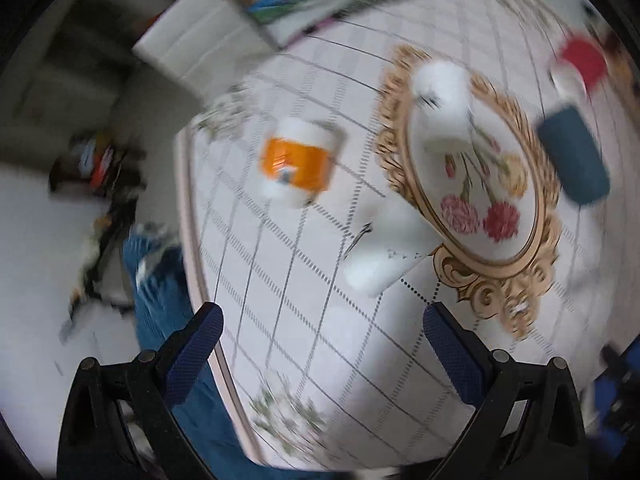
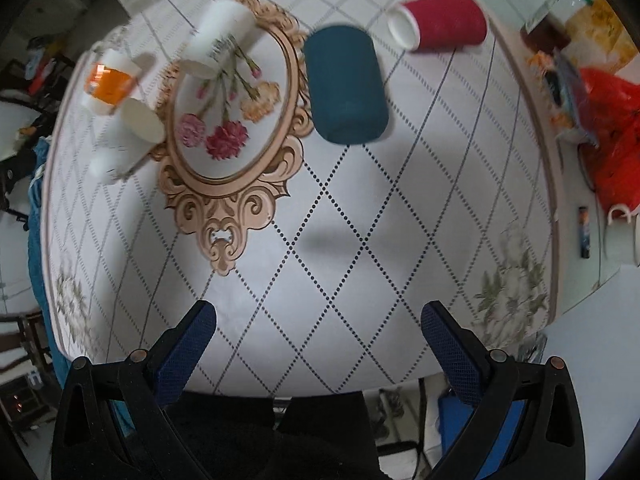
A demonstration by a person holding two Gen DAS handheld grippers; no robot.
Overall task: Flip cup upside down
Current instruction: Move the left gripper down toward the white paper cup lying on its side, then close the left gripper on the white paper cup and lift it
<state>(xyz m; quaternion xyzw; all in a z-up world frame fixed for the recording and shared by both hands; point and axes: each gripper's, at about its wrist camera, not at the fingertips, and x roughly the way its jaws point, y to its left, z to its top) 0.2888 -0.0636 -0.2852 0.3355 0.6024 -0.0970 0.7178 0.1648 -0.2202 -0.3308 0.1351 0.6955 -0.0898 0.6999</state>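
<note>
Several cups stand on a round table with a patterned white cloth (image 2: pixel 328 280). A dark blue cup (image 2: pixel 346 86) stands mouth down near the middle; it also shows in the left wrist view (image 1: pixel 574 156). A red cup (image 2: pixel 440 20) shows its white rim; in the left wrist view (image 1: pixel 580 62) it is blurred. Two white cups (image 2: pixel 220 38) (image 2: pixel 128 140) and an orange-banded cup (image 2: pixel 110 82) stand at the left. My left gripper (image 1: pixel 322 354) is open above the table, nearest a white cup (image 1: pixel 384 254). My right gripper (image 2: pixel 318 354) is open over the table's near edge.
A red plastic bag (image 2: pixel 612 140), a bottle (image 2: pixel 548 24), a lighter (image 2: pixel 585 232) and a white mug (image 2: pixel 622 236) sit on a surface to the right. A box and a picture board (image 1: pixel 280 0) lie beyond the table. Blue cloth (image 1: pixel 168 304) hangs by the table's left edge.
</note>
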